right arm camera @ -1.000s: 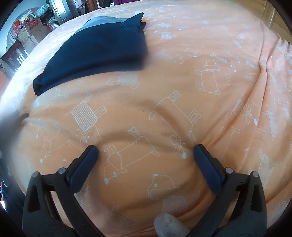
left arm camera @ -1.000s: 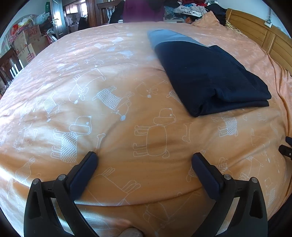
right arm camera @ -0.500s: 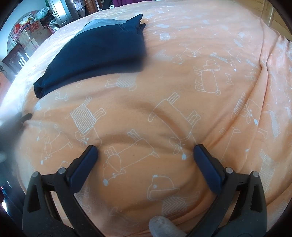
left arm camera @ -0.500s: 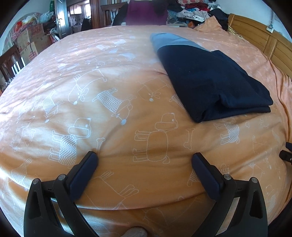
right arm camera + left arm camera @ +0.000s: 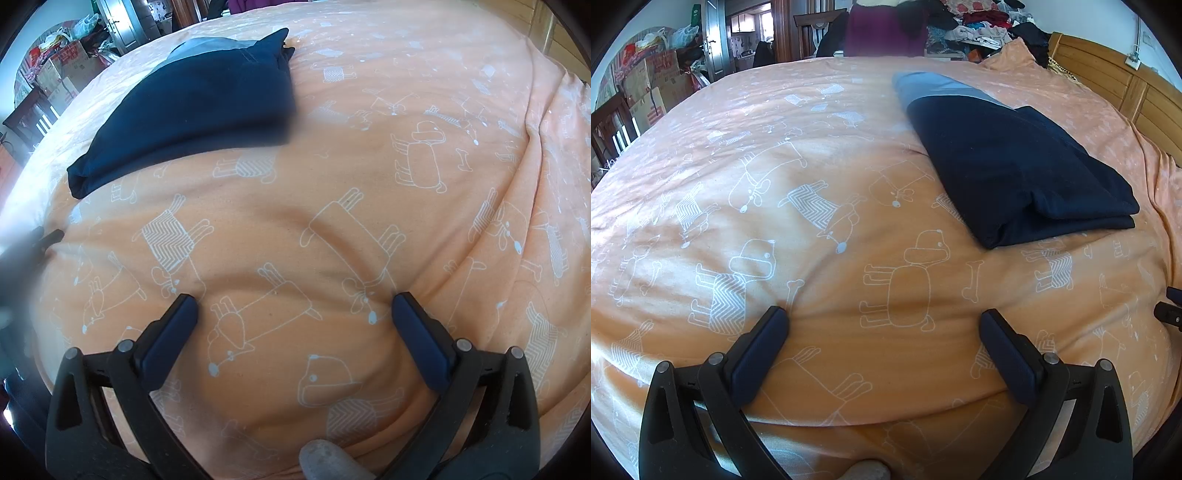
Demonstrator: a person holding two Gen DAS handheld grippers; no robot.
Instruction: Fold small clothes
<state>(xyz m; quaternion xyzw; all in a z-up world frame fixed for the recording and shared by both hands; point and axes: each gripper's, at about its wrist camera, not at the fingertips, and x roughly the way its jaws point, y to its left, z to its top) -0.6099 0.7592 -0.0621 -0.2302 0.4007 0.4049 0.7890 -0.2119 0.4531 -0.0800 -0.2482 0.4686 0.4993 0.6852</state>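
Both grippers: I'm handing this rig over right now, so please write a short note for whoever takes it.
Left gripper: open, holding nothing, low over the orange bedcover.
Right gripper: open, holding nothing, also over bare cover.
Navy garment: lies folded on the bedcover, ahead and right of the left gripper, clear of both.
Done: that piece looks folded.
Left: no unfolded garment on the bed; a pile of clothes sits beyond it, probably next.

In the right wrist view the folded navy garment (image 5: 199, 107) blurs at its near right corner. A dark, blurred shape (image 5: 22, 251) at the left edge cannot be identified.
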